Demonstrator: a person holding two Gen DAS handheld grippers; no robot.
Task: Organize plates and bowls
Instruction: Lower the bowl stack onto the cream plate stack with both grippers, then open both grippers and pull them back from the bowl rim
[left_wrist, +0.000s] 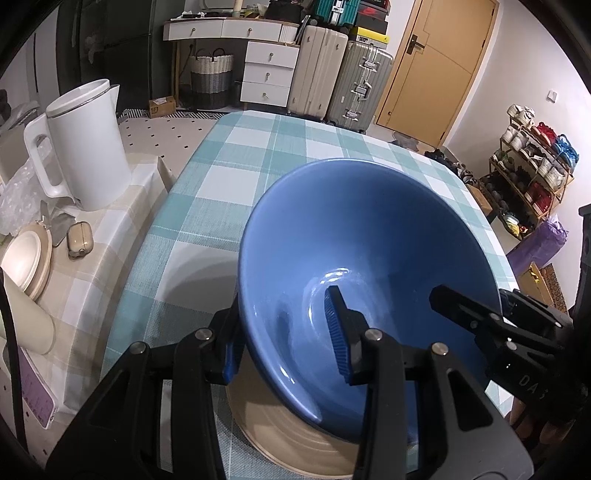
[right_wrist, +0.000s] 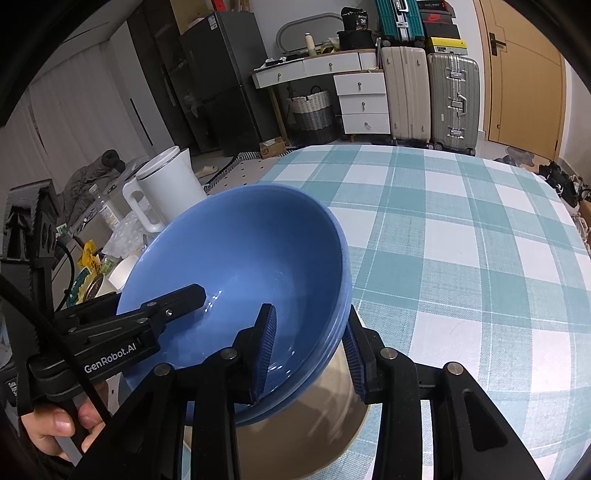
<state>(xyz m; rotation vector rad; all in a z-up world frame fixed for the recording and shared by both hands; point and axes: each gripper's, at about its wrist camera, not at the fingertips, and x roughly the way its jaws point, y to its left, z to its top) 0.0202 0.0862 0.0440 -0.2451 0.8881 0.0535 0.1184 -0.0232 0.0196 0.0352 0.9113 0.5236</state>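
Note:
A blue bowl tilts over a tan plate on the teal checked table. My left gripper is shut on its left wall, one pad inside and one outside. A finger of the right gripper reaches into the bowl from the right. In the right wrist view the blue bowl shows stacked rims, like nested bowls. My right gripper is shut on its right wall, one pad on each side. The left gripper's finger lies inside, and a hand holds that gripper's handle.
A white kettle stands on a beige-checked side table to the left, with a small case and a lidded beige dish. The kettle also shows behind the bowl. Suitcases, drawers and a door lie beyond the table's far edge.

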